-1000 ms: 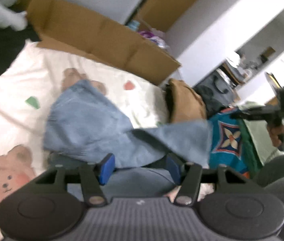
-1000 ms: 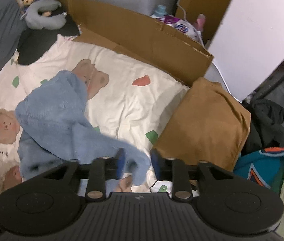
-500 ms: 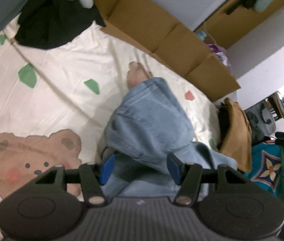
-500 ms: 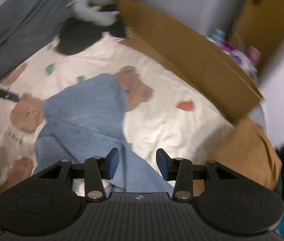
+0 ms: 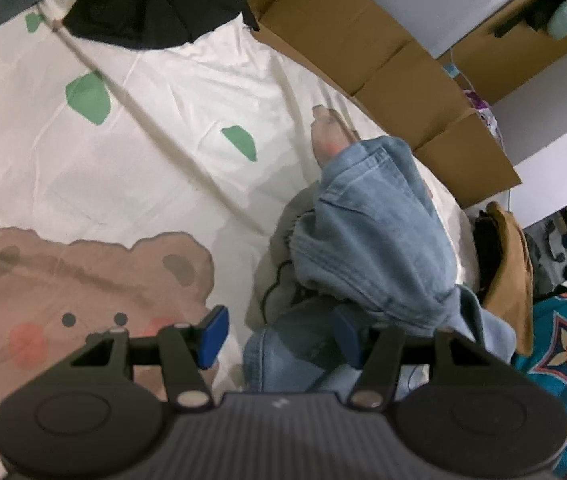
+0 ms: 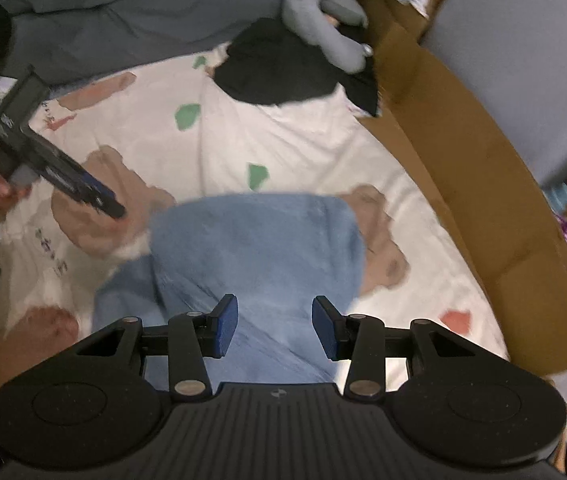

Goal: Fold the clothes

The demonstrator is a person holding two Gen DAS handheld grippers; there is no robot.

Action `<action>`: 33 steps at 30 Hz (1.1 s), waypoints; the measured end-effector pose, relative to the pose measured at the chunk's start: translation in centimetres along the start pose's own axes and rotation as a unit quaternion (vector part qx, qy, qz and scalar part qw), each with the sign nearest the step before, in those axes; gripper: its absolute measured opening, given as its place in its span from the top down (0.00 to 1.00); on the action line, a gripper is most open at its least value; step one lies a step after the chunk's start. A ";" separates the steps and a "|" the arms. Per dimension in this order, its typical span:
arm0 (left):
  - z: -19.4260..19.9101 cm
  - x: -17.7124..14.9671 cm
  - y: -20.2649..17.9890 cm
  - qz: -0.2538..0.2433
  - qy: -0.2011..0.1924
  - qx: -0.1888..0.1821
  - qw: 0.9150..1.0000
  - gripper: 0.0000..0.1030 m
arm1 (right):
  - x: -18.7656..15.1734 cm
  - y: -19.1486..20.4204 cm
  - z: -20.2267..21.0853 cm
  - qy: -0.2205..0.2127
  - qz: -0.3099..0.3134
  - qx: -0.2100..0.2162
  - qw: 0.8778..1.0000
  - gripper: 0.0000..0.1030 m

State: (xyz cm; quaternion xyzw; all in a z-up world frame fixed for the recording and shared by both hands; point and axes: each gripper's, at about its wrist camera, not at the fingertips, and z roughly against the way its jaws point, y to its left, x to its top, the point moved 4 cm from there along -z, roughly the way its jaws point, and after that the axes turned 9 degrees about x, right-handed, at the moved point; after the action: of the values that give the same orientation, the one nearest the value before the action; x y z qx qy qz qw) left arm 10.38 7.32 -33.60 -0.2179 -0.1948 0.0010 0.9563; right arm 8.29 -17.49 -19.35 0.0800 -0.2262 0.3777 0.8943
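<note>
A cream bedsheet printed with brown bears and green shapes [image 5: 155, 168] covers the bed, and flattened brown cardboard [image 5: 363, 52] stands along its far edge. A crumpled light blue denim garment [image 6: 259, 248] lies on the sheet, bunched in loose layers. The left gripper [image 5: 279, 338] points down at the near edge of the denim; its blue pads stand apart, one over the bear print, the other against the cloth, and nothing is pinched. The right gripper [image 6: 275, 326] hovers above the garment with fingers apart and empty. A black cloth [image 6: 295, 68] lies near the cardboard.
</note>
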 end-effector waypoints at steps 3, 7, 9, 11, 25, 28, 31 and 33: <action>-0.7 -0.2 1.1 0.019 0.005 -0.005 1.000 0.41 | 1.2 2.6 -2.6 -0.004 0.012 -0.014 1.000 0.48; -0.3 0.0 2.1 0.024 0.002 -0.001 1.000 0.41 | 2.5 5.5 -5.1 -0.022 0.015 -0.023 0.999 0.48; 0.2 0.1 2.6 0.023 -0.003 -0.005 1.000 0.41 | 3.0 6.9 -6.3 -0.025 0.022 -0.024 0.999 0.48; 0.5 0.1 3.0 0.026 -0.005 -0.004 1.000 0.41 | 3.6 8.3 -7.5 -0.028 0.030 -0.026 0.999 0.48; 0.4 -1.5 5.9 0.078 -0.009 0.008 0.997 0.41 | 5.8 12.4 -16.1 0.009 0.099 -0.057 0.993 0.49; -0.1 -1.8 6.2 0.085 -0.008 0.010 0.996 0.41 | 5.0 12.4 -18.0 0.037 0.115 -0.073 0.990 0.50; -0.6 -2.0 6.2 0.090 -0.006 0.010 0.996 0.41 | 4.1 12.4 -19.3 0.061 0.152 -0.086 0.983 0.57; -0.8 -2.1 6.1 0.088 -0.005 0.008 0.996 0.41 | 4.0 11.6 -19.0 0.066 0.144 -0.083 0.984 0.71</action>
State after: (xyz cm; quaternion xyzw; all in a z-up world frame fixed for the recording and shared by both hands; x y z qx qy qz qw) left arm 9.28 12.32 -37.59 -0.2264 -0.1791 0.0879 0.9534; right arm 9.02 -0.79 -34.67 -0.0529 -0.2068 0.4868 0.8470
